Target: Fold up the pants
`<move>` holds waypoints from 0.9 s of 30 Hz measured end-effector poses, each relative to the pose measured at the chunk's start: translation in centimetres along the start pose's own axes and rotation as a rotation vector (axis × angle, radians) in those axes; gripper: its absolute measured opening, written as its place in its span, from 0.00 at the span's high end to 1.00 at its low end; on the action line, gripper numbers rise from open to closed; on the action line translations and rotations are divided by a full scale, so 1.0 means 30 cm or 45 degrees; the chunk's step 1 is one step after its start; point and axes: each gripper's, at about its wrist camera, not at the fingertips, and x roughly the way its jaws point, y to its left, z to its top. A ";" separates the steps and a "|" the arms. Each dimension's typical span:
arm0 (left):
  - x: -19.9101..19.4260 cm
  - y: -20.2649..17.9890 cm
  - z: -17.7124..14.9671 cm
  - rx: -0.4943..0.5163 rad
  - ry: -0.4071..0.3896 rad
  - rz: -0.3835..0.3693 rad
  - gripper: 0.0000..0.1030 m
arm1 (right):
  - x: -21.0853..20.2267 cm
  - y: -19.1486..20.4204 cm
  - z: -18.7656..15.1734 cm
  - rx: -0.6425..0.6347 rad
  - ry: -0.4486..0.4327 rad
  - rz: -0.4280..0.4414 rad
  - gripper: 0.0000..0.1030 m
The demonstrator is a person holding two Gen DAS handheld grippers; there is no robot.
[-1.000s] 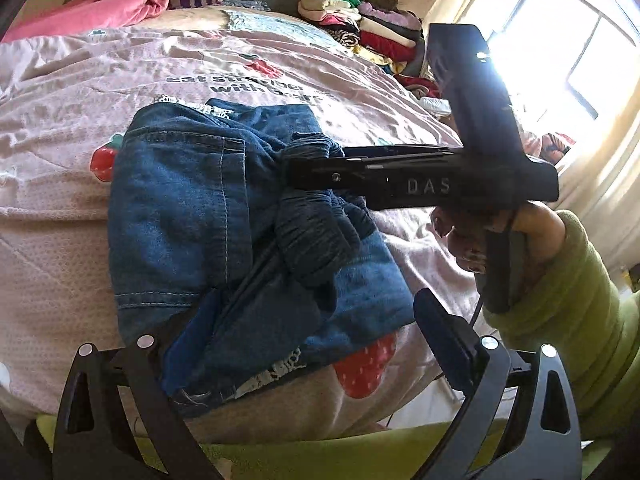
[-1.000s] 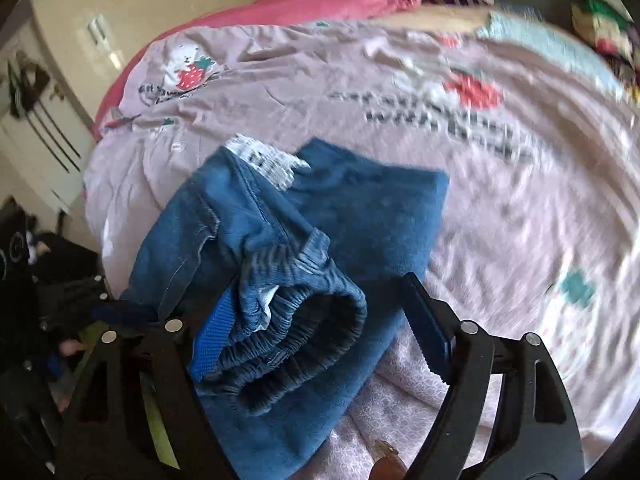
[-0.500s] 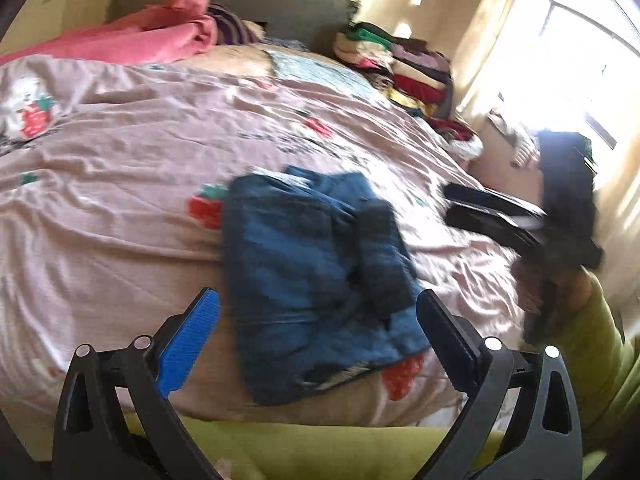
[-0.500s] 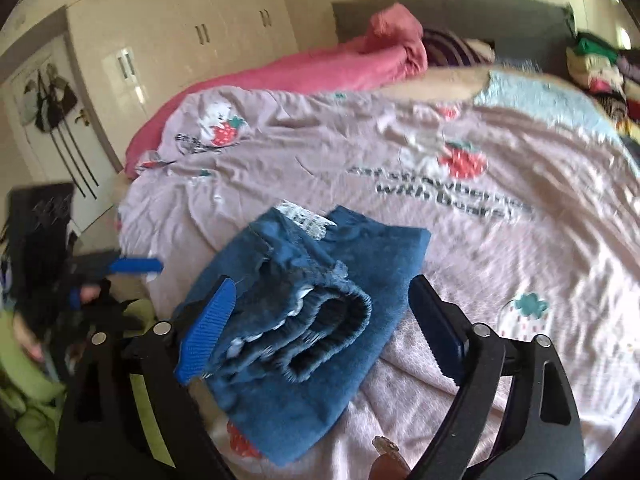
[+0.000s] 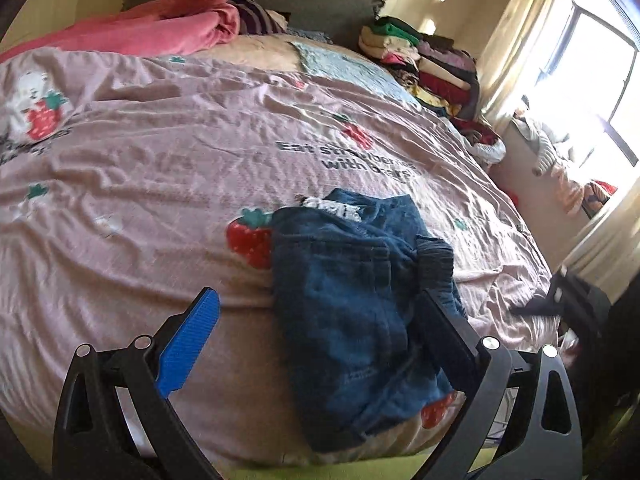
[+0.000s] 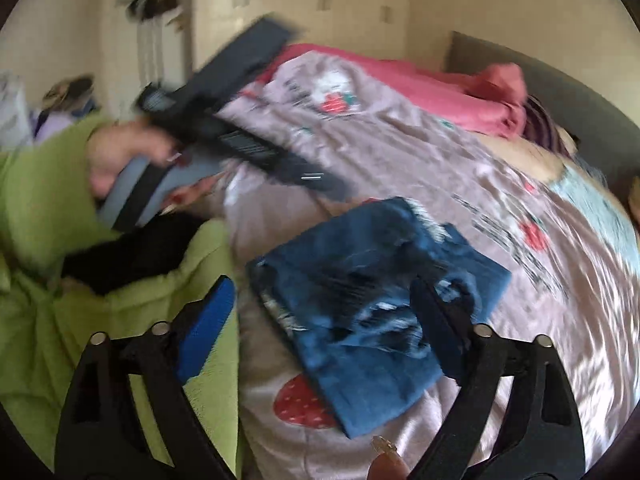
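Observation:
The blue denim pants [image 5: 352,312] lie folded in a compact bundle on the pink strawberry bedspread [image 5: 160,168], near the bed's front edge; they also show in the right wrist view [image 6: 372,300], blurred. My left gripper [image 5: 320,328] is open and empty, raised above and in front of the pants. My right gripper [image 6: 324,316] is open and empty, also raised off the pants. In the right wrist view the left gripper's body [image 6: 240,120] shows, held in a hand with a green sleeve.
A pink blanket [image 5: 160,28] lies at the head of the bed. A stack of folded clothes [image 5: 424,64] stands at the far right side. A bright window [image 5: 592,92] is to the right. Cupboards [image 6: 320,4] stand behind the bed's left side.
Both grippers let go of the pants and pulled back and up from them. The pants now lie folded on the bed. The right wrist view has swung to the left.

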 end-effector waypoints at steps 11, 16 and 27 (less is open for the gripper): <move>0.192 -0.066 0.042 0.092 0.135 -0.025 0.53 | 0.218 0.028 -0.022 -0.230 0.182 0.039 0.68; 0.246 -0.053 0.037 0.095 0.155 0.003 0.51 | 0.182 0.012 -0.053 -0.214 0.197 0.224 0.95; 0.245 -0.067 0.020 0.094 0.104 0.010 0.45 | 0.188 -0.016 -0.151 -0.001 0.180 0.221 0.95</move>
